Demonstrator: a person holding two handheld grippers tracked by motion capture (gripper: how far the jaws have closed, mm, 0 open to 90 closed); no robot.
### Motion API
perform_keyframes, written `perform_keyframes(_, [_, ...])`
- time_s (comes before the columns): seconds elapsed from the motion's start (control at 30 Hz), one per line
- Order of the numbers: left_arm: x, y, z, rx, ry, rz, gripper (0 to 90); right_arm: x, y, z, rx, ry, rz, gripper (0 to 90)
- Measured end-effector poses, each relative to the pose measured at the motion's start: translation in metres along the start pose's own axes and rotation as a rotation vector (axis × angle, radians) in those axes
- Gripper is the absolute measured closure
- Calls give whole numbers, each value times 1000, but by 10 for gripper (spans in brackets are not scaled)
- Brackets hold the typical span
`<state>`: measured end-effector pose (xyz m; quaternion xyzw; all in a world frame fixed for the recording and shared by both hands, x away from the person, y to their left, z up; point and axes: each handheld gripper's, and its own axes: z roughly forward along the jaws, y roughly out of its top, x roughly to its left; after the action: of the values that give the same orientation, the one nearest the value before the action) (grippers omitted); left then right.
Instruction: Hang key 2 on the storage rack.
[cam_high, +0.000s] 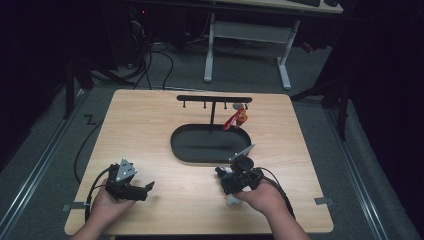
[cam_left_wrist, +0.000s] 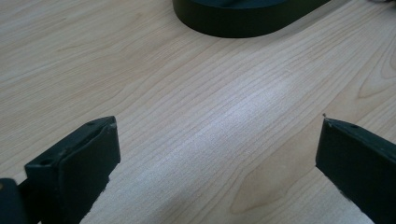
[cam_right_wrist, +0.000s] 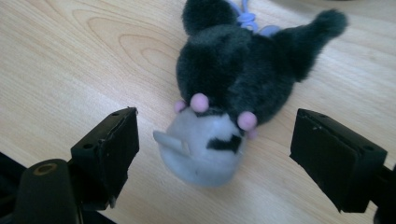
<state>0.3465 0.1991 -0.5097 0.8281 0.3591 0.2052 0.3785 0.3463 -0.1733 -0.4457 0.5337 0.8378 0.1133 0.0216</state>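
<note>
A person sits at a pale wooden table (cam_high: 165, 125), holding a black two-jaw gripper in each hand. The right gripper (cam_right_wrist: 215, 154), near the table's 5 o'clock edge, has its jaws spread wide. Between them, untouched by either pad, a small plush toy with a black furry hood, pale grey face and pink dots (cam_right_wrist: 229, 93) lies on the wood. The left gripper (cam_left_wrist: 217, 158), at about 7 o'clock, also stands wide open over bare wood and grips nothing. At the table's centre sits a black oval tray (cam_high: 200, 147). A black T-shaped hanger stand (cam_high: 214, 100) rises from it, and a red and orange charm (cam_high: 235, 119) hangs from the bar's 3 o'clock end.
</note>
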Motion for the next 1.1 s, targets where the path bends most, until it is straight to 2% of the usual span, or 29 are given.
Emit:
perform_keyframes(0.07, [0, 2, 1, -1, -7, 3, 7, 0, -2, 14, 25, 14, 16, 153])
perform_keyframes(0.1, [0, 2, 1, -1, -7, 3, 8, 0, -2, 14, 25, 14, 16, 153])
perform_keyframes(0.13, [-2, 3, 4, 2, -9, 15, 8, -1, -5, 24, 45, 20, 22, 152])
perform_keyframes(0.23, [-3, 3, 5, 10, -17, 27, 8, -2, -8, 32, 56, 13, 30, 153])
perform_keyframes(0.33, [-3, 4, 5, 6, -27, 24, 10, -2, -12, 38, 59, 10, 38, 231])
perform_keyframes(0.37, [-3, 4, 5, 6, -27, 24, 11, -2, -12, 38, 59, 10, 38, 231])
perform_keyframes(0.4, [-4, 4, 5, 8, -27, 24, 12, -4, -12, 40, 63, 15, 34, 298])
perform_keyframes(0.47, [-4, 4, 4, 11, -27, 27, 12, -4, -12, 40, 66, 15, 31, 325])
perform_keyframes(0.57, [-4, 3, 3, 10, -32, 25, 12, -3, -11, 39, 58, -11, 14, 392])
perform_keyframes(0.6, [-3, 4, 2, 0, -34, 16, 14, -2, -12, 39, 55, -19, 3, 468])
perform_keyframes(0.63, [-3, 4, 2, 0, -34, 16, 15, -2, -12, 39, 55, -19, 3, 468])
perform_keyframes(0.7, [-3, 4, 3, -7, -34, 14, 17, -2, -12, 38, 44, -35, -31, 486])
perform_keyframes(0.9, [-3, 1, 2, 3, -36, 14, 19, -1, -15, 31, 44, -22, -11, 490])
perform_keyframes(0.97, [-2, 1, 1, -1, -36, 7, 21, -3, -15, 27, 35, -10, -23, 490])
perform_keyframes(1.0, [-3, 1, 1, 0, -34, 11, 23, -3, -16, 22, 34, -9, -5, 489])
perform_keyframes(1.1, [-4, 1, 2, 7, -35, 19, 26, -5, -18, 18, 29, -9, -20, 489])
